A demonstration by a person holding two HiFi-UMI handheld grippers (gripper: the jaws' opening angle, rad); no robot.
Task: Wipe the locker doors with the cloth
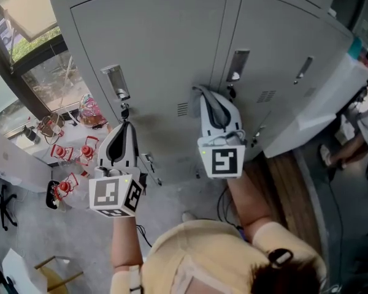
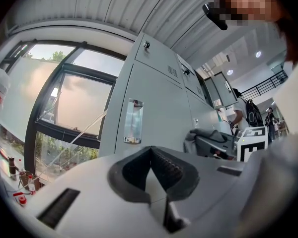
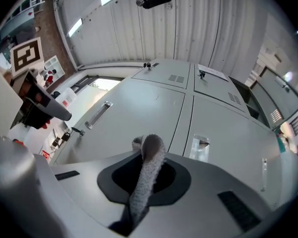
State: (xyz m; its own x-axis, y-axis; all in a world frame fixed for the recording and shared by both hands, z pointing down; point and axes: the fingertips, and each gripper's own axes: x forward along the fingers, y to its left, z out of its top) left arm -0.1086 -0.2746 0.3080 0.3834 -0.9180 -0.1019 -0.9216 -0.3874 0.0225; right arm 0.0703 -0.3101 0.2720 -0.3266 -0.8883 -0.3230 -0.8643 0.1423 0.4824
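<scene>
Grey locker doors (image 1: 153, 48) fill the head view, each with a recessed metal handle (image 1: 115, 81). My right gripper (image 1: 203, 94) is shut on a grey cloth (image 1: 216, 107) and is held up near the seam between two doors, just left of the second handle (image 1: 238, 65). In the right gripper view the cloth (image 3: 148, 175) runs up between the jaws and curls over their tips. My left gripper (image 1: 125, 126) hangs just below the left door's handle and key. In the left gripper view its jaws (image 2: 150, 151) meet with nothing between them, short of the door (image 2: 154, 103).
A key (image 1: 124, 110) hangs from the lock under the left handle. Several red-and-white items (image 1: 67, 158) stand low at the left by a window (image 1: 55, 78). A white panel (image 1: 328, 103) sticks out at the right, with a person (image 1: 356, 133) beyond it.
</scene>
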